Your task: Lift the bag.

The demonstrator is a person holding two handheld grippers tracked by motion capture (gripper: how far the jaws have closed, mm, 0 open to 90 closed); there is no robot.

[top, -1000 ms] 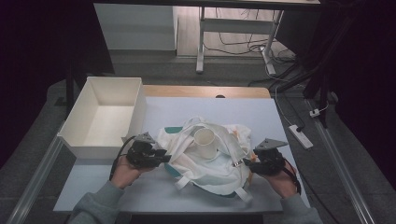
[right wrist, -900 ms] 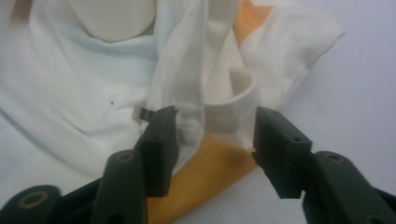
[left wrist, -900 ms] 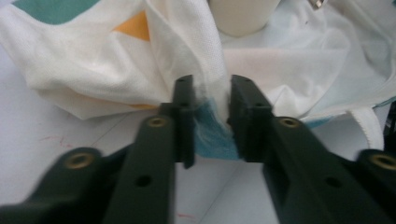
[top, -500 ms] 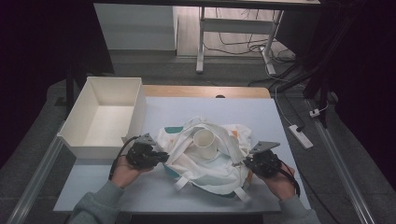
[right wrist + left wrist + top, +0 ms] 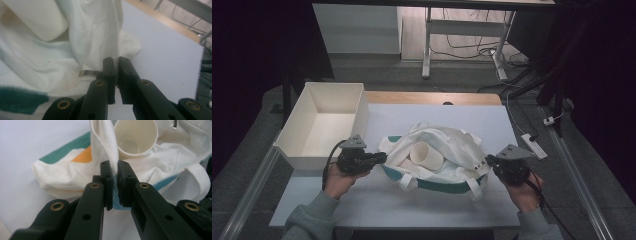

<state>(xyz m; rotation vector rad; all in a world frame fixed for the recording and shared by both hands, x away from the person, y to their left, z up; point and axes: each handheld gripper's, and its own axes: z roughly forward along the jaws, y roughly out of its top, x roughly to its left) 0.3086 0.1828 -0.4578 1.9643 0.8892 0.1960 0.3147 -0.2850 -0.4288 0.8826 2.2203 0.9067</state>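
Observation:
A white cloth bag (image 5: 452,145) with teal and orange patches lies mid-table, and a cream paper cup (image 5: 427,156) lies on its side inside it. My left gripper (image 5: 382,157) is at the bag's left edge. Its jaws have just been closing and now pinch a fold of the cloth (image 5: 105,150), with the cup's mouth (image 5: 136,137) just behind. My right gripper (image 5: 488,161) is at the bag's right edge. Its jaws have also just been closing, and they grip the white cloth (image 5: 100,37) near a small metal tab (image 5: 86,73). The cup (image 5: 37,17) lies beyond.
An open white box (image 5: 362,107) stands at the left, close to my left hand. The bag rests on a white mat (image 5: 412,205) with a wooden table edge (image 5: 432,97) behind. A power strip (image 5: 534,145) lies off the table's right side.
Both grippers closed onto the bag's side edges and rose a little with the cloth. The bag's mouth is now stretched wider between them.

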